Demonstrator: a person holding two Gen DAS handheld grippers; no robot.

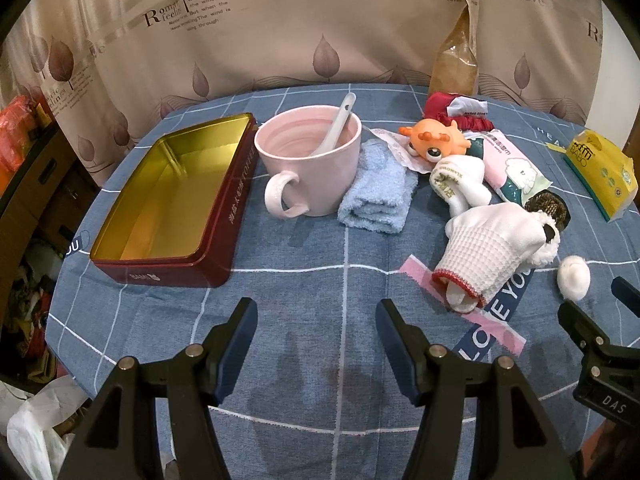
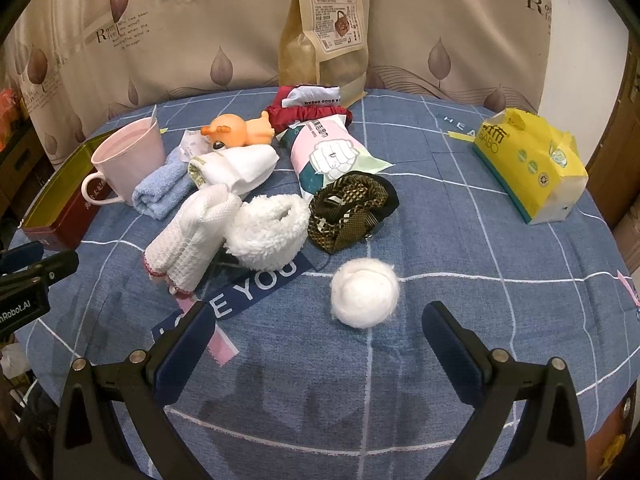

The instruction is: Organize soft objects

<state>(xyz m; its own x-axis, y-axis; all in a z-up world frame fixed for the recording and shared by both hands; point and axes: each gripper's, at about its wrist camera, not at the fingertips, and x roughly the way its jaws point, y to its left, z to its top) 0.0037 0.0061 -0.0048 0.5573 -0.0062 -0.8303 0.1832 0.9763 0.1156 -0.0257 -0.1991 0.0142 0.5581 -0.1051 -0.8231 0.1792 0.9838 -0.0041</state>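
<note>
Soft things lay in a heap on the blue checked tablecloth (image 1: 304,320), to the right of the left gripper (image 1: 316,336). From the left wrist, that gripper had its jaws wide apart with nothing between them, over bare cloth. Ahead on the left sat an open red tin (image 1: 172,204) with a gold inside. Next to it stood a pink mug (image 1: 310,164) with a white spoon (image 1: 334,128) in it. A folded blue towel (image 1: 376,192) touched the mug's right side. Further right were an orange toy (image 1: 432,140), a white knit glove (image 1: 480,256) and a small white cotton ball (image 1: 574,276). The right gripper (image 1: 600,320) poked in at the right edge, near the cotton ball.

From the right wrist, the right gripper (image 2: 320,332) was also wide open and held nothing. The cotton ball (image 2: 364,292) lay just ahead of it, nearly between the two fingertips but not touching them. Behind the ball were a fluffy white thing (image 2: 268,232), maybe a sock, and a dark woven band (image 2: 352,208). This view showed the whole brown snack bag (image 2: 324,28) at the back and the yellow tissue pack (image 2: 532,164) on the right. The tin (image 2: 56,208) was mostly hidden behind the mug (image 2: 128,160).
</note>
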